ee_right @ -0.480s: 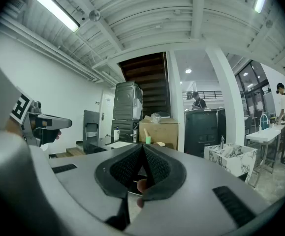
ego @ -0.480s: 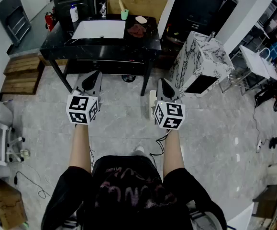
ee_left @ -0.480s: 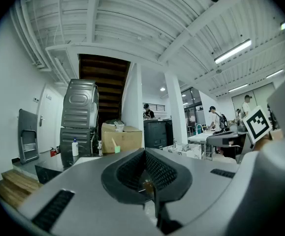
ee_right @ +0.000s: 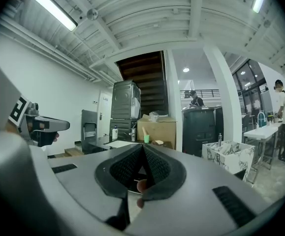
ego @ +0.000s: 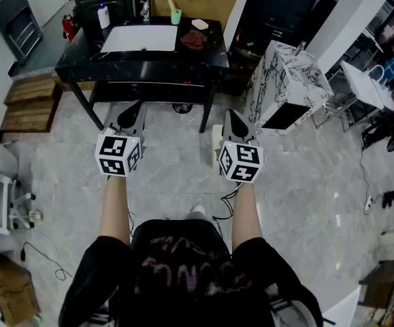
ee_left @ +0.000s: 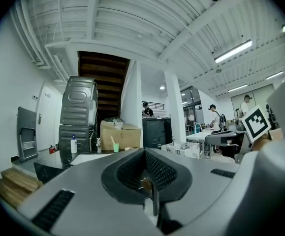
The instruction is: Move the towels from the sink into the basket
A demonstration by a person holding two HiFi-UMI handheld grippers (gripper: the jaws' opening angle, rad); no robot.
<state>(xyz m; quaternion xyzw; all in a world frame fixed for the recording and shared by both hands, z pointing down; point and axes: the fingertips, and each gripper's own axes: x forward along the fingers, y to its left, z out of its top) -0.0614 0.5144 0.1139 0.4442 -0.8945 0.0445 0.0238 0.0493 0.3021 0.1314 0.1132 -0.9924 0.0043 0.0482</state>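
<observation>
- both tongs are clenched on nothing: the left gripper and the right gripper are held level, side by side over the floor, and each gripper view shows its jaw tips pressed together.
- the only cloth i can make out is a dark red-brown towel. it lies crumpled on the black table just right of the white sink, at about 12 o'clock from the person and well apart from both grippers.
- the sink looks plain white from here.
- a small pale lump sits at the towel's 1 o'clock. it is too small to tell whether it is another cloth.
- a marble-patterned open bin stands on the floor at 2 o'clock. i take it for the basket.
- the towel should be light, soft and limp, neither fragile nor slippery, and it will sag and trail when lifted.
- best hold: pinch a raised fold near the middle of the heap so most of the cloth bunches up with it.
- the jaws must open before either gripper reaches in.
</observation>
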